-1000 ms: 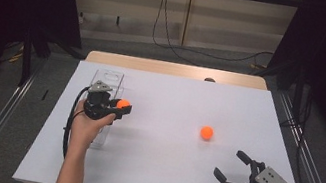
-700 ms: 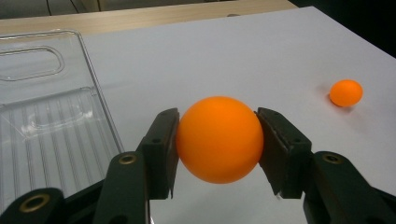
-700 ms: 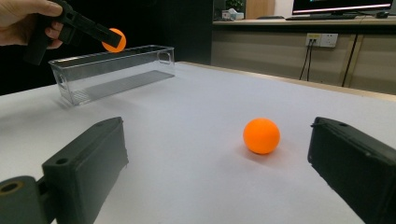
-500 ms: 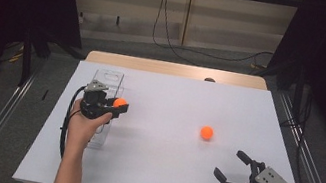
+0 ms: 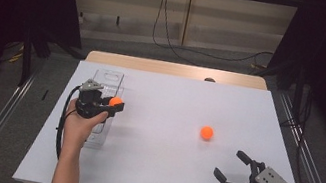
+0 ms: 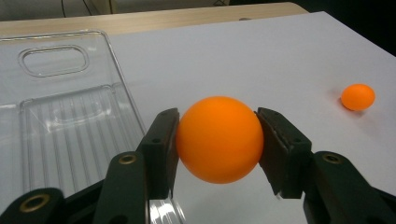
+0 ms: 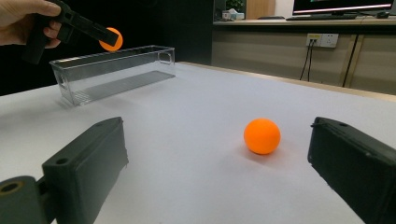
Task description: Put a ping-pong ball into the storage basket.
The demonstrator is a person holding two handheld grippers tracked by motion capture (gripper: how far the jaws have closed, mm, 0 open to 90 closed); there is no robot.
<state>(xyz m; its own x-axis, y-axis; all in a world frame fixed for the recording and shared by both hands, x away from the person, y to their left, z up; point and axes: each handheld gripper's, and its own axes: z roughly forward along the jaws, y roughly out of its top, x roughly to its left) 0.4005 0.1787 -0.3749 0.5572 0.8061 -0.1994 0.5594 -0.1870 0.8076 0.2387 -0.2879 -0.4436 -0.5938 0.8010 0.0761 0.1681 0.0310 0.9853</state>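
Left gripper view: the left gripper (image 6: pixel 218 140) pinches an orange ball (image 6: pixel 219 139) between its pads, beside the clear bin (image 6: pixel 60 116). Right gripper (image 5: pixel 238 173): jaws spread, second ball (image 7: pixel 262 136) ahead, untouched.

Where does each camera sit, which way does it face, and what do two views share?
High view: above the table, looking forward and down; both forearms show.
Left gripper view: on the left gripper, along jaws shut on an orange ball beside the clear bin.
Right gripper view: on the right gripper, open jaws facing the loose ball.
Shared: both balls.
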